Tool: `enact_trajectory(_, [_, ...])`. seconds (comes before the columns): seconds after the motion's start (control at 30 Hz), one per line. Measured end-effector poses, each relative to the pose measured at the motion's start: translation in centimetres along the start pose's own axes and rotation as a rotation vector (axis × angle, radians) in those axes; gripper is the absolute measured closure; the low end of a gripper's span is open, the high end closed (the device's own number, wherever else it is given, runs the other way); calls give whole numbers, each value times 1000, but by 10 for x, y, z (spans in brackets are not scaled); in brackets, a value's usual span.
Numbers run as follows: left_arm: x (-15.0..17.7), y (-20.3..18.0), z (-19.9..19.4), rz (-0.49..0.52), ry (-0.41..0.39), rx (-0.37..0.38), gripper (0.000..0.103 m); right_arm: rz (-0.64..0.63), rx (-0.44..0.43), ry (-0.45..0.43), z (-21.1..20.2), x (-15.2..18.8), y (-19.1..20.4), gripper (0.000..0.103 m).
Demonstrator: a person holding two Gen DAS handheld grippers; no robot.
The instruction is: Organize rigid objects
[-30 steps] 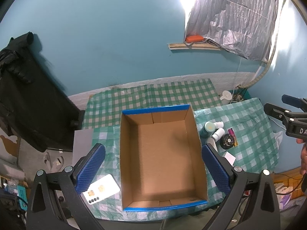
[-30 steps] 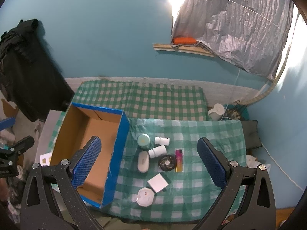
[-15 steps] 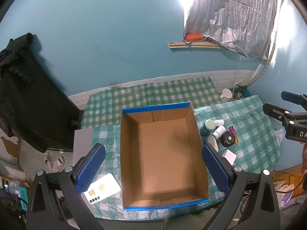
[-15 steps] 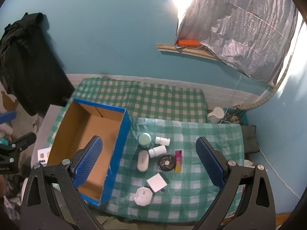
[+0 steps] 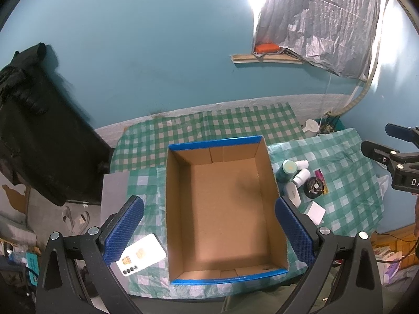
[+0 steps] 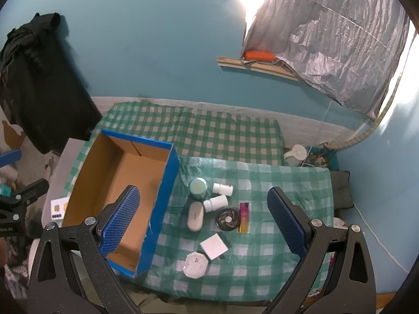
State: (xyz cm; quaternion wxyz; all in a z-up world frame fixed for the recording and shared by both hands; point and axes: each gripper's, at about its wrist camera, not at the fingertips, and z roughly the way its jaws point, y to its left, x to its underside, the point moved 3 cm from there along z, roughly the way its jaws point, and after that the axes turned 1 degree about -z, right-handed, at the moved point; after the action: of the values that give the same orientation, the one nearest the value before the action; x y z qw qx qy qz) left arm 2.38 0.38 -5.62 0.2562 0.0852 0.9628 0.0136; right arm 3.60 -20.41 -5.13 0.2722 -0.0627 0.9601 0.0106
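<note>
My right fingers (image 6: 207, 219): spread apart, empty, high above the clustered items: teal jar (image 6: 198, 186), two white bottles (image 6: 215, 203), white case (image 6: 196, 216), black disc (image 6: 227, 219), lighter (image 6: 243, 217), square adapter (image 6: 214, 246). My left fingers (image 5: 209, 233): spread apart, empty, straddling the open cardboard box (image 5: 222, 209), probably the destination. Blue rim just beside the cluster; green checked cloth (image 6: 282, 191) rightward offers open room.

— We see our left gripper (image 5: 209, 231) has black speckled arms with blue cross-hatched pads (image 5: 123, 231) and silver screws (image 5: 93, 230).

— Our right gripper (image 6: 204, 221) looks the same; from the left view, its black body carries white letters "DA" (image 5: 413, 182).
</note>
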Motion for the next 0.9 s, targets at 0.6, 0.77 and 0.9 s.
enact_trajectory(0.6, [24, 38, 52, 48, 86, -113, 2, -40, -49, 180, 84, 37, -38, 5])
enact_trajectory(0.77, [40, 62, 77, 25, 139, -133, 2, -94, -65, 266, 123, 64, -37, 5])
enact_trajectory(0.9, [55, 80, 98, 2, 187, -149, 2, -164, -84, 320, 146, 84, -28, 8])
